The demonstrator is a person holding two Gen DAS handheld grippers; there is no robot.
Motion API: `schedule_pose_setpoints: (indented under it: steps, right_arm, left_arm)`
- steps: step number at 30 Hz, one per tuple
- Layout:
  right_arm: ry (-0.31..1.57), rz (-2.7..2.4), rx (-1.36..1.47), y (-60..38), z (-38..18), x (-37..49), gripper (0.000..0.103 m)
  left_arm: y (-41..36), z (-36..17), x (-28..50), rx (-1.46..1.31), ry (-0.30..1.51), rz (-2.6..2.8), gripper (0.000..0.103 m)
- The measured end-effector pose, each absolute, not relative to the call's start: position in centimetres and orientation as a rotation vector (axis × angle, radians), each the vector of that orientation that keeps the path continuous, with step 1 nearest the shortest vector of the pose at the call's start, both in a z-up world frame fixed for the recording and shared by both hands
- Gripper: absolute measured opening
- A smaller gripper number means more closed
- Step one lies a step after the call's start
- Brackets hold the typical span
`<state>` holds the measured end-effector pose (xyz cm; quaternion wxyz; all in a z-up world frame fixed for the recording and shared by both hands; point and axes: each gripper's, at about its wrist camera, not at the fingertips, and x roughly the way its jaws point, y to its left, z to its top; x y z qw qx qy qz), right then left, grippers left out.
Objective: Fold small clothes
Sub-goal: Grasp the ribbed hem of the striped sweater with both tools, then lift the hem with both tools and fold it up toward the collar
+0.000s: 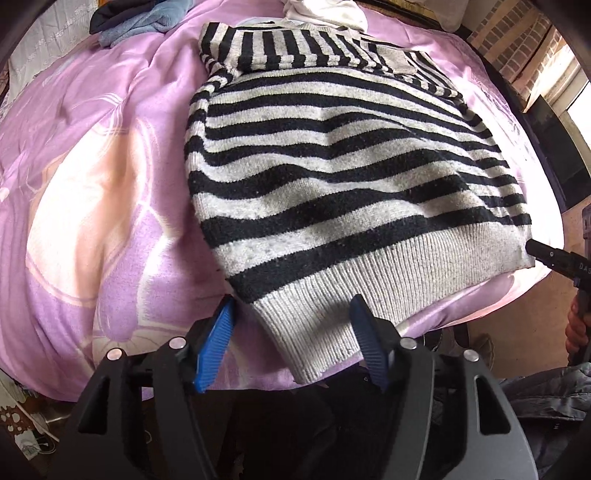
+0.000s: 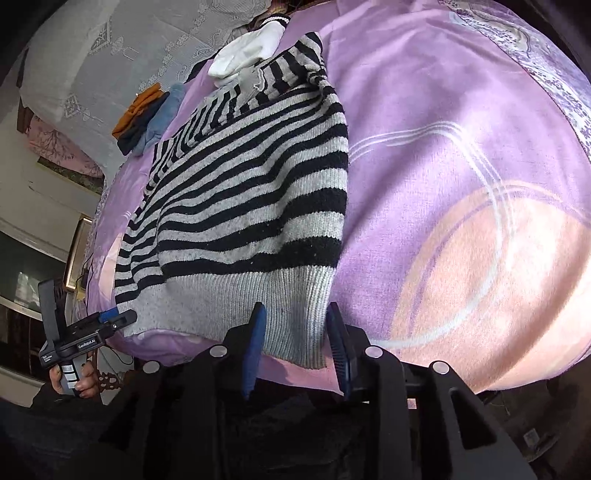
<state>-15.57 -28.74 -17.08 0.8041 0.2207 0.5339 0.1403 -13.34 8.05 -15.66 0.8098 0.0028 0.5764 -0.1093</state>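
Observation:
A black-and-grey striped sweater point(image 1: 332, 166) point(image 2: 251, 192) lies flat on a pink-purple bedspread point(image 1: 92, 184) point(image 2: 461, 184), sleeves folded in across the top and its grey ribbed hem toward me. My left gripper point(image 1: 291, 299) is open, its blue pads on either side of the hem's left corner without pressing it. My right gripper point(image 2: 295, 306) is also open, straddling the hem's right corner, with the fabric lying loose between the pads. Each gripper also shows at the edge of the other view: the right gripper point(image 1: 532, 247) and the left gripper point(image 2: 122, 317).
A blue and dark pile of clothes point(image 1: 129, 22) point(image 2: 147, 114) and a white garment point(image 1: 325, 11) point(image 2: 247, 55) lie at the far end of the bed. A hand point(image 2: 77, 380) holds the left gripper's handle. The hem hangs over the bed's near edge.

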Motion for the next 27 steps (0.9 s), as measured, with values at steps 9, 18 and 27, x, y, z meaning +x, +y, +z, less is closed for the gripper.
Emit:
schedule_pose_setpoints:
  steps: [9,18,27]
  right_arm:
    - [1.129,0.283,0.492,-29.1,-16.7,-16.0,0.007]
    - [1.138,0.25,0.589,-29.6,-17.9,-15.9,0.012]
    - [1.138,0.269,0.514,-29.0,-17.3,-15.5,0.009]
  left_arm:
    - [10.2,-14.9,-13.3,-0.105,1.231,-0.273,0.014]
    - [9.9,-16.0,-12.8,-0.139,1.256,-0.348,0.043]
    - [10.0,-16.3,-11.6,-0.161,1.276,-0.359,0.033]
